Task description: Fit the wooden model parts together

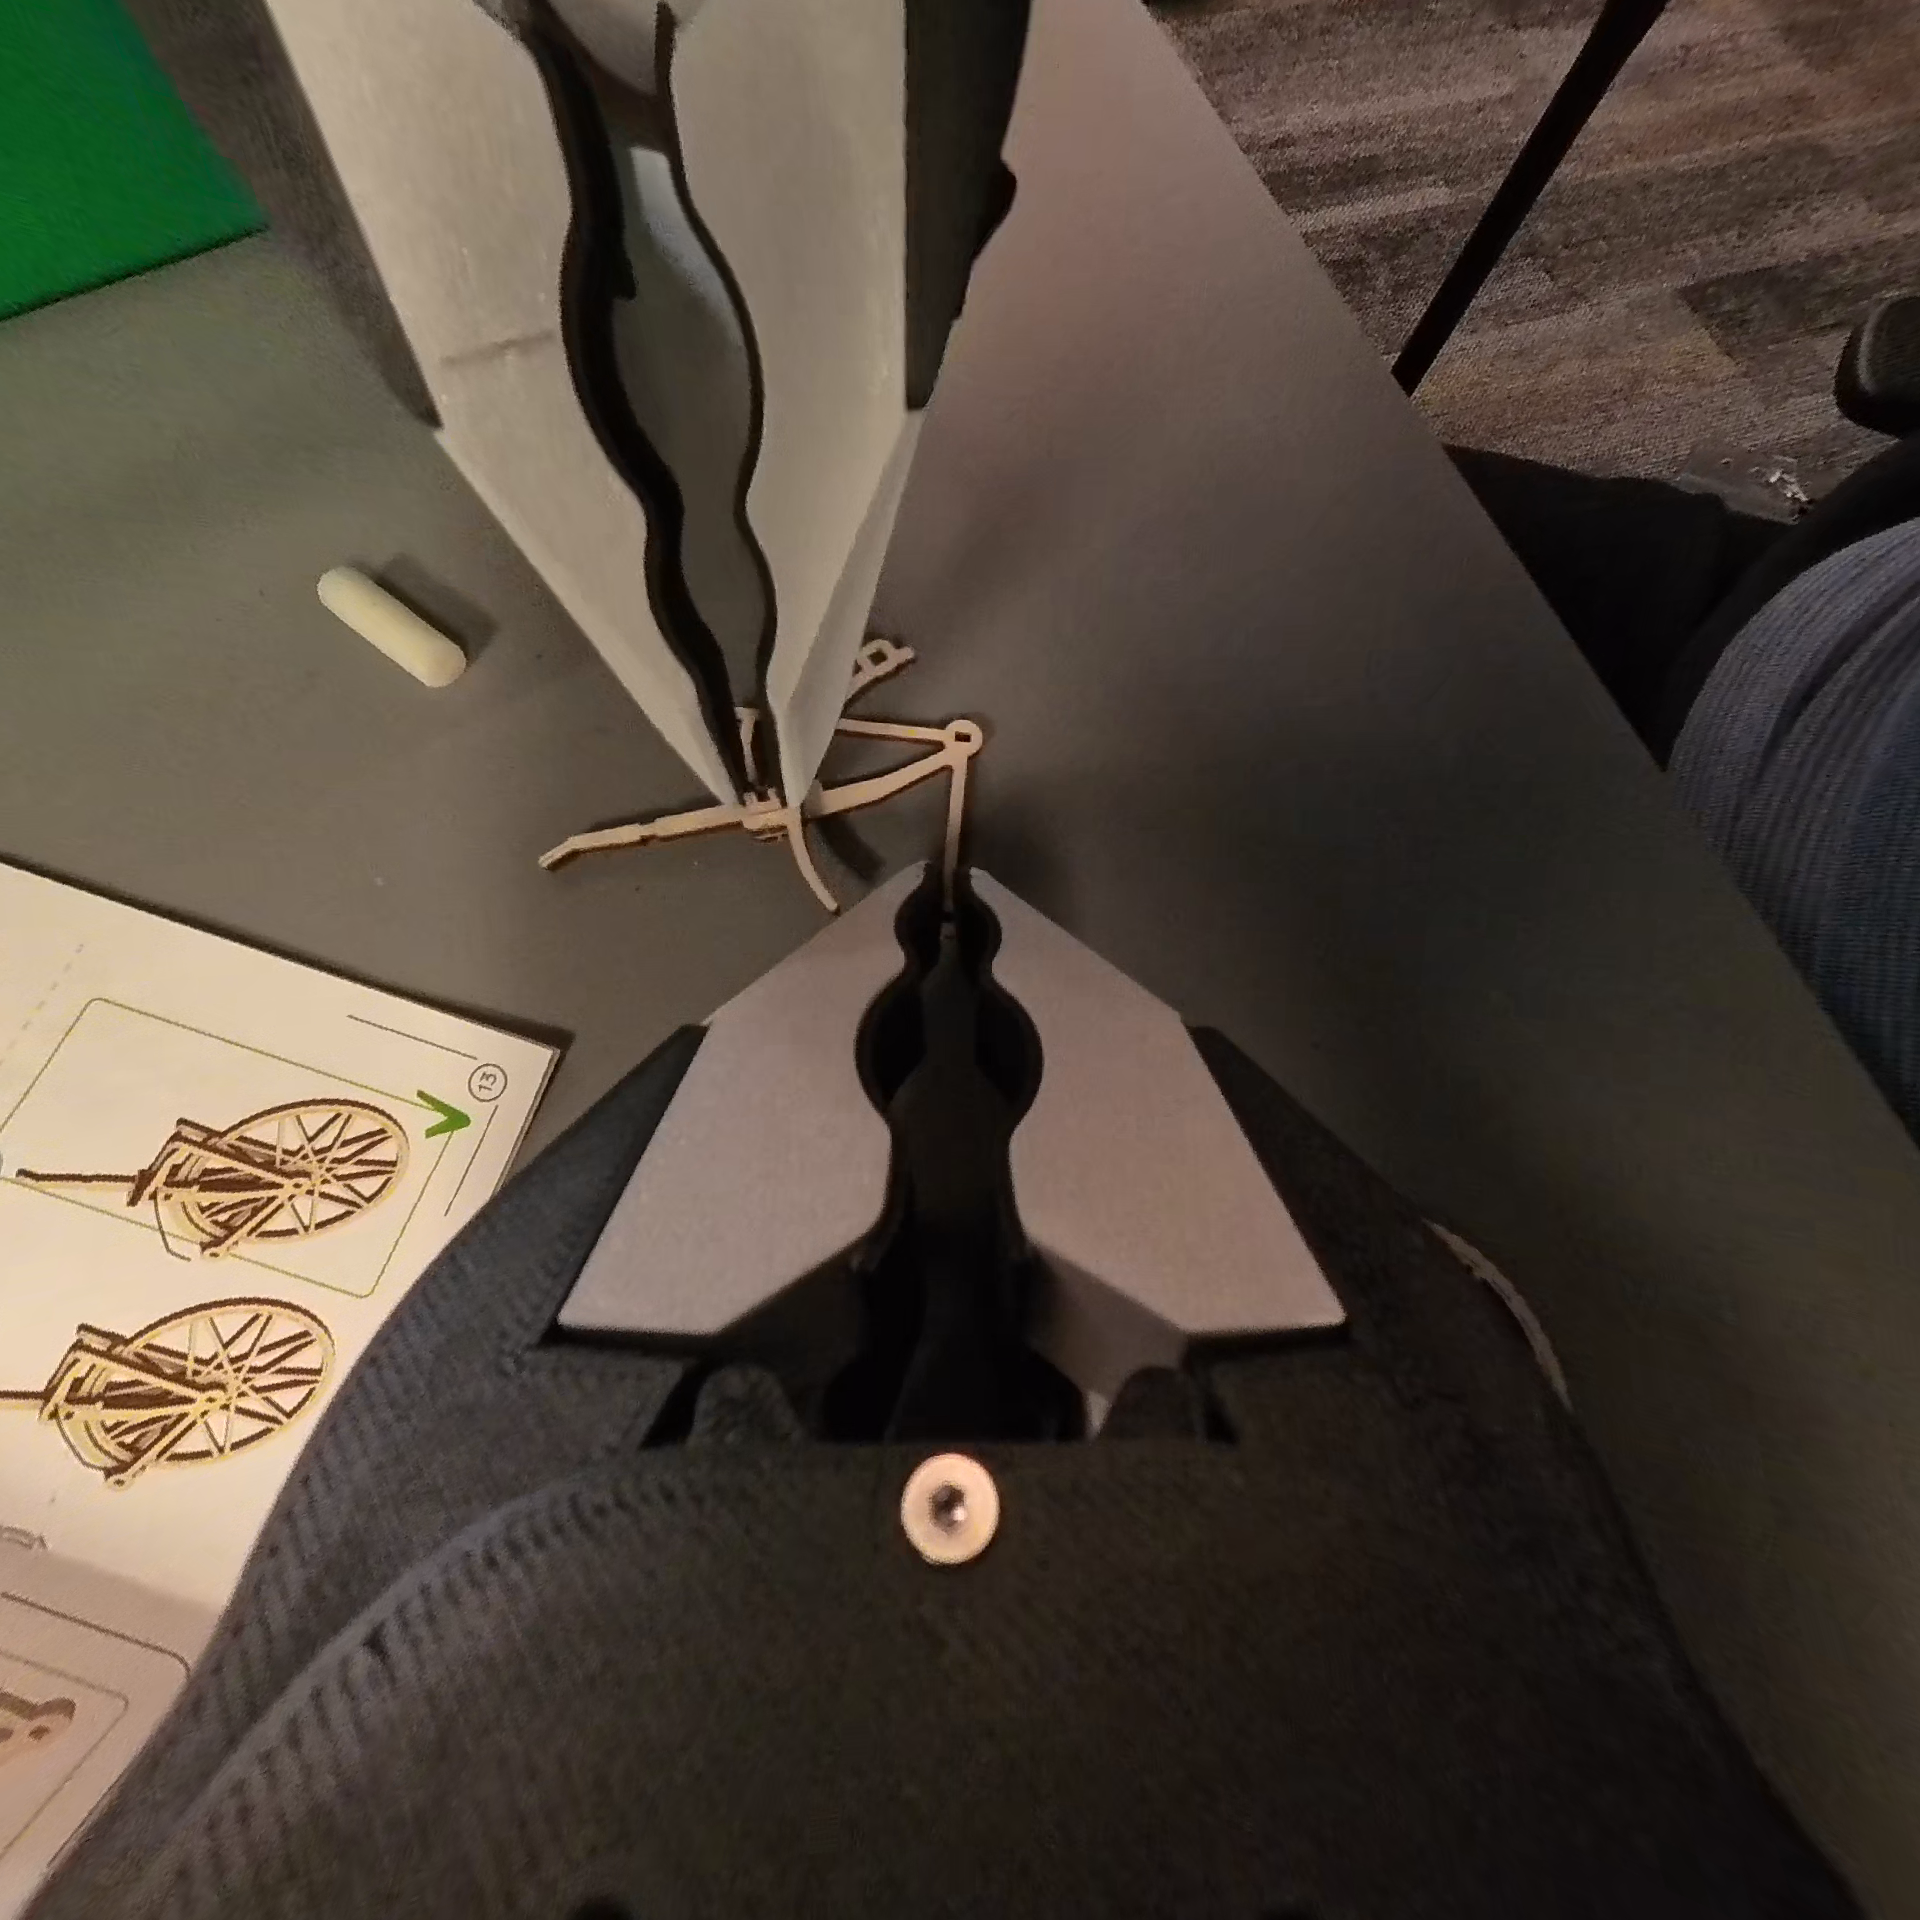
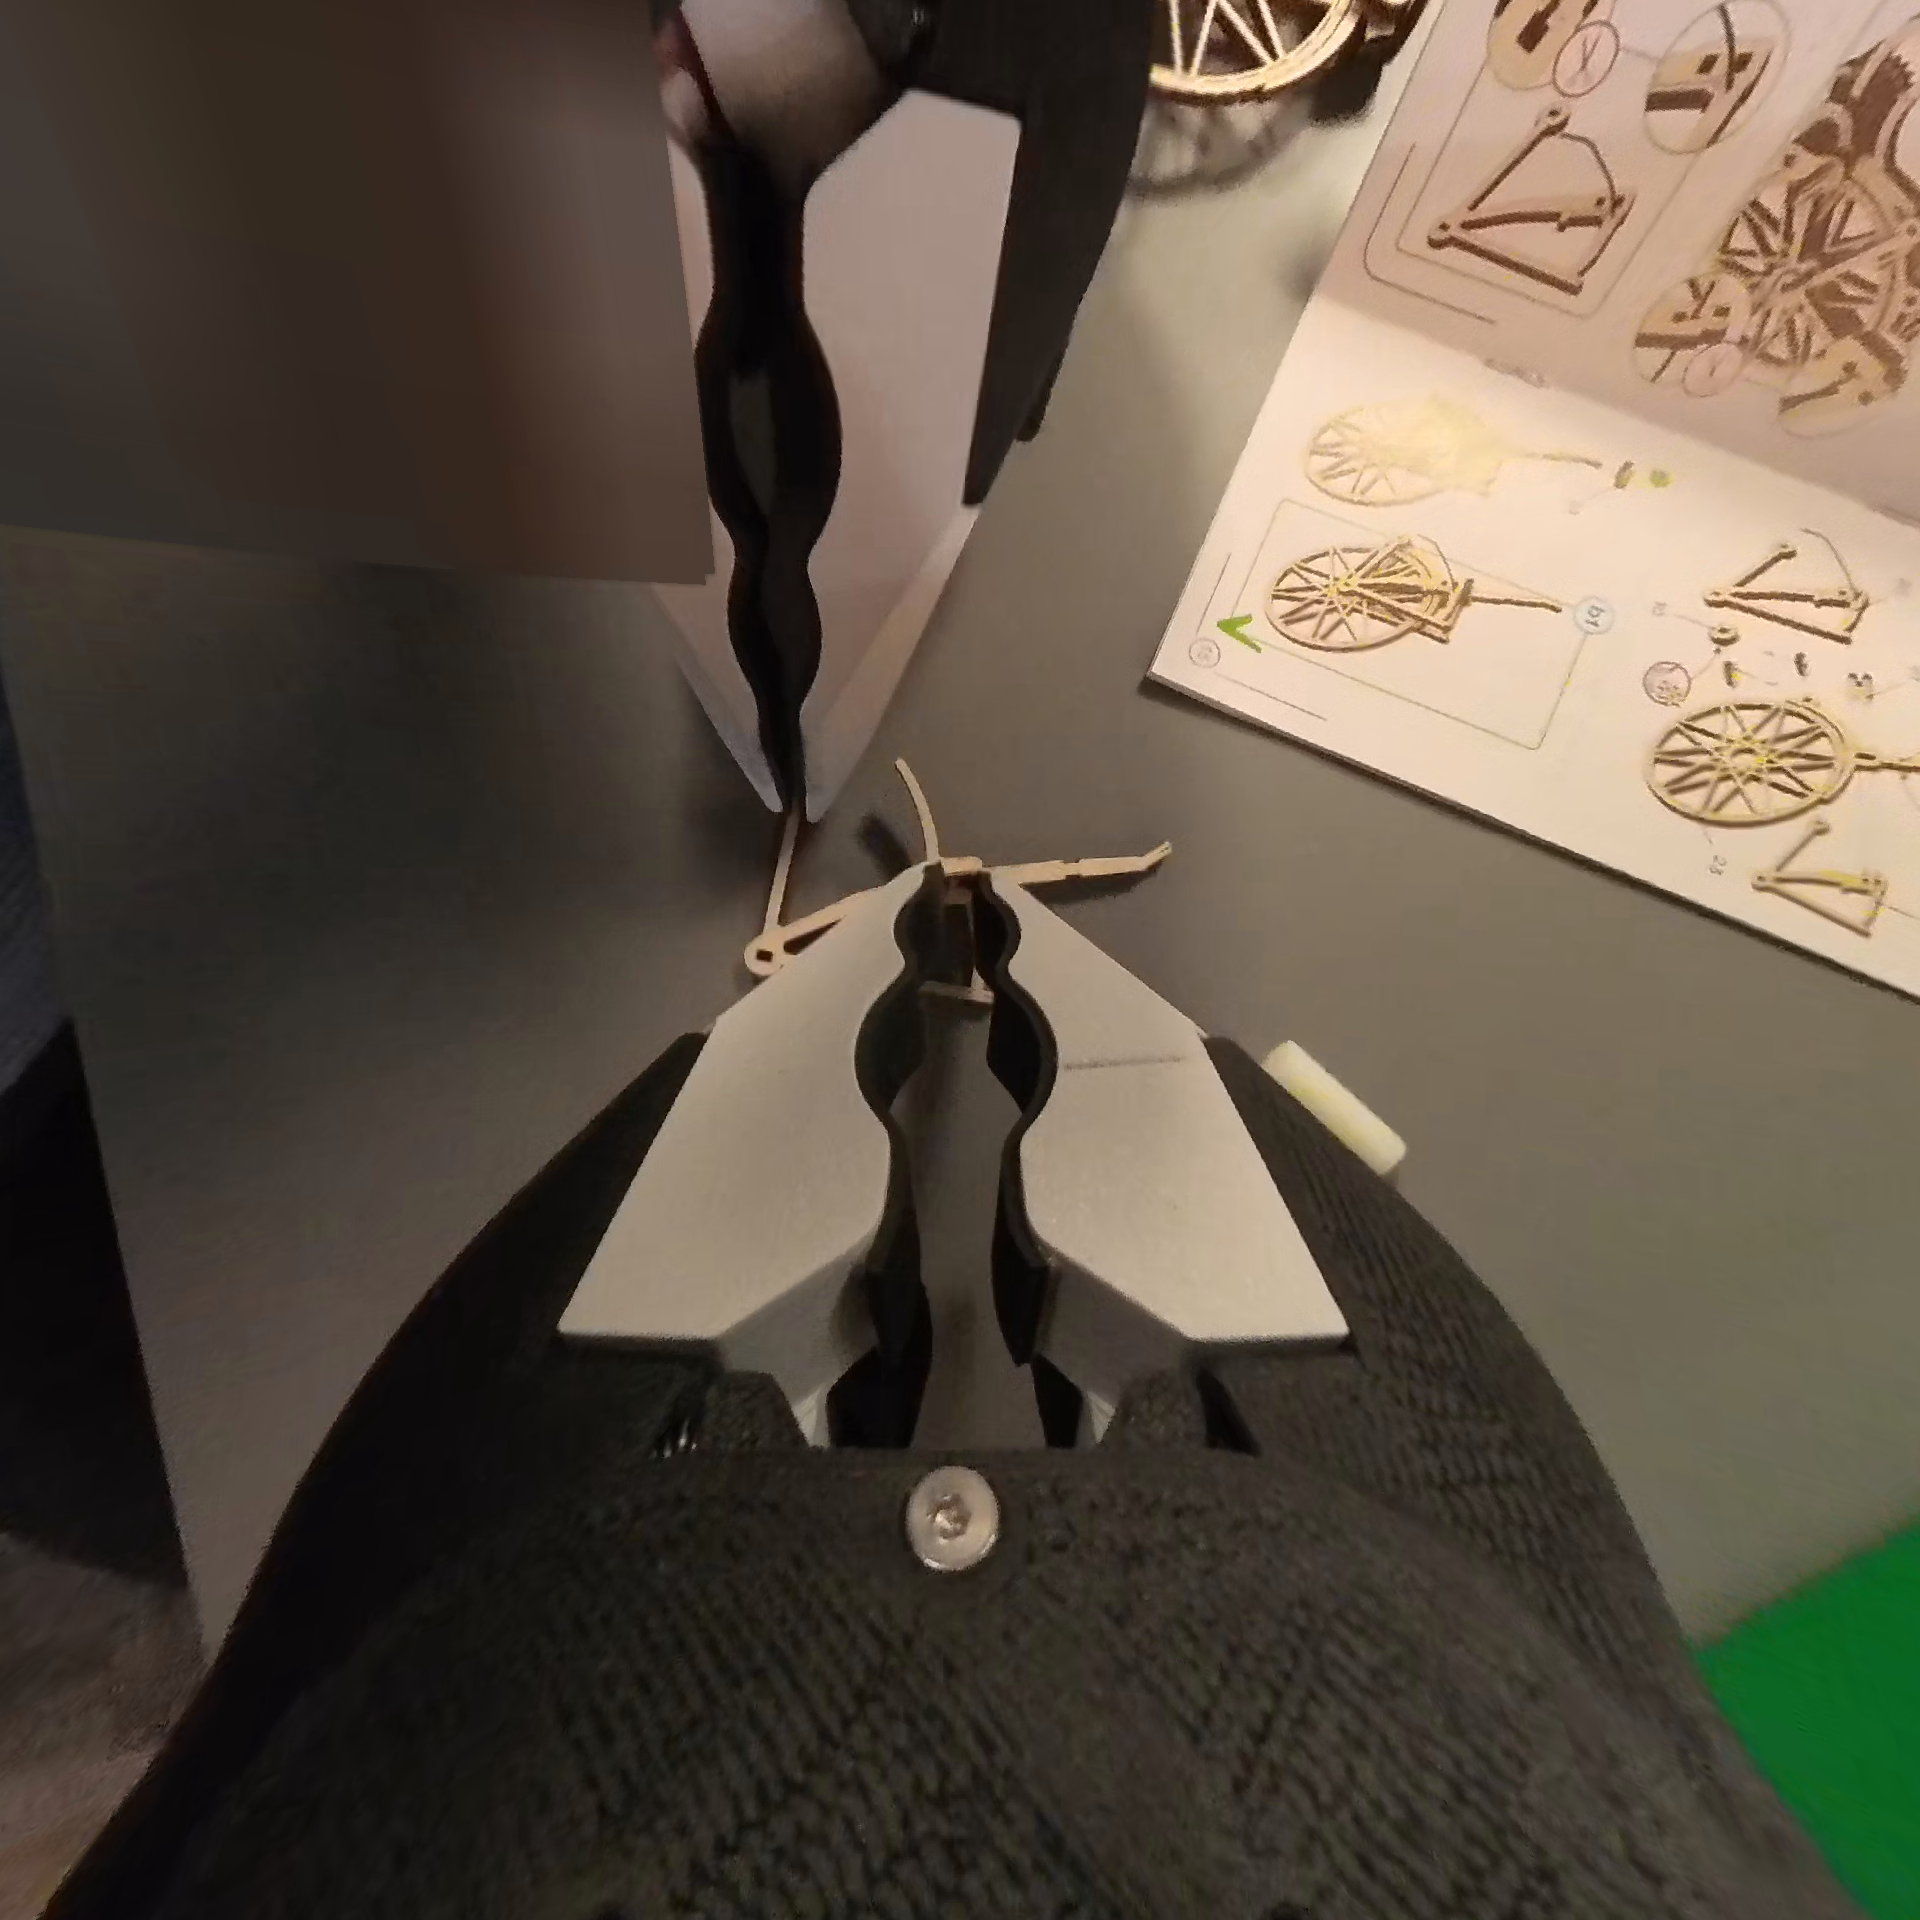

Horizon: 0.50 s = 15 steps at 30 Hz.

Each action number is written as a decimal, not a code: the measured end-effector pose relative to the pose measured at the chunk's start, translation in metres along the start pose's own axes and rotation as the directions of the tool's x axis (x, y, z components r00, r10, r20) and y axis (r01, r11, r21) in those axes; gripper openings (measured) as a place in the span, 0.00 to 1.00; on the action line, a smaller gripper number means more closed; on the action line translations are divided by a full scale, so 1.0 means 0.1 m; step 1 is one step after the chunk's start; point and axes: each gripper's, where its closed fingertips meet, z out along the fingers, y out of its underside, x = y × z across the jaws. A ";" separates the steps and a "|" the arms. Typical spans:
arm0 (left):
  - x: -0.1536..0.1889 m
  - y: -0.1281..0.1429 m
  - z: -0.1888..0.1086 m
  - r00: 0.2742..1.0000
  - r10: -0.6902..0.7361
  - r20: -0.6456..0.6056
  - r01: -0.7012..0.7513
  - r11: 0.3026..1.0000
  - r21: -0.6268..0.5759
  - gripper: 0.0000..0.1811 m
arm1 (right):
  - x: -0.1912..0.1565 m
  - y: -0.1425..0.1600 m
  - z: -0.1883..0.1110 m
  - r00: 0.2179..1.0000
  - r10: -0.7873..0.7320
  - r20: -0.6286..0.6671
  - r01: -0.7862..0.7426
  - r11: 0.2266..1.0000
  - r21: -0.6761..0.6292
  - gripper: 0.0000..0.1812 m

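The thin wooden frame (image 1: 831, 800), a flat triangle of slender bars with a curved brace, sits low over the dark bench (image 1: 1195, 623) between the two tools, gripped from opposite ends. The left gripper (image 1: 951, 883) has its fingers (image 1: 821, 987) drawn nearly together on the tip of one thin bar that runs from the ringed corner (image 1: 964, 736) straight toward that camera, so this bar's long axis lies in line with the left fingers. The right gripper (image 2: 951, 883) comes from the far side and pinches the small joint block (image 2: 961, 868) where the long pointed rod (image 2: 1081, 864) and the curved brace (image 2: 920, 810) cross; its fingers (image 2: 1060, 966) are narrow at the tips, with a small wooden tab (image 2: 956, 995) showing in the gap further back. The rod lies across the line of the right fingers, its hooked end pointing toward the instruction sheet (image 2: 1558, 520). My reading is that the coming fit turns on this crossing: the joint is in the right fingers, which are nearer to it, while the left only steadies the far bar. Any push should run along the slot rather than bend the thin bars. A white cylinder (image 1: 390, 639) lies apart on the bench, and a spoked wooden wheel (image 2: 1247, 42) rests at the far edge.
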 end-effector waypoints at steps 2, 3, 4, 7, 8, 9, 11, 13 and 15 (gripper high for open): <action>0.00 0.00 0.00 1.000 -0.002 -0.002 0.002 1.000 0.000 0.01 | 0.00 0.00 0.00 1.000 -0.011 -0.019 0.011 1.000 -0.009 0.02; 0.00 0.00 0.00 1.000 -0.003 -0.003 0.003 1.000 0.000 0.01 | 0.00 -0.01 0.00 1.000 -0.009 -0.025 0.008 1.000 -0.022 0.02; 0.00 0.00 0.00 1.000 -0.005 -0.004 0.005 1.000 0.000 0.01 | 0.00 -0.01 0.00 1.000 0.003 -0.028 -0.004 0.999 -0.042 0.02; 0.00 0.00 0.00 1.000 -0.007 -0.007 0.007 1.000 0.000 0.01 | 0.00 0.00 0.00 0.999 -0.020 -0.033 0.015 0.989 -0.146 0.02; 0.00 0.00 0.00 1.000 -0.009 -0.008 0.009 1.000 0.000 0.01 | 0.00 0.00 0.01 0.999 -0.031 -0.030 0.025 0.984 -0.179 0.02; 0.00 0.00 0.00 1.000 -0.009 -0.009 0.009 1.000 0.000 0.01 | 0.00 0.00 0.01 0.999 -0.038 -0.027 0.031 0.978 -0.208 0.02; 0.00 0.00 0.00 1.000 -0.011 -0.011 0.011 1.000 0.000 0.01 | 0.00 0.00 0.01 0.999 -0.049 -0.015 0.043 0.966 -0.253 0.02; 0.00 0.00 0.00 1.000 -0.015 -0.014 0.015 1.000 0.000 0.01 | 0.00 0.00 0.01 0.999 -0.040 0.007 0.041 0.961 -0.274 0.02; 0.00 0.00 0.00 1.000 -0.013 -0.014 0.013 1.000 0.000 0.01 | 0.00 0.00 0.01 0.999 -0.051 0.014 0.053 0.952 -0.303 0.02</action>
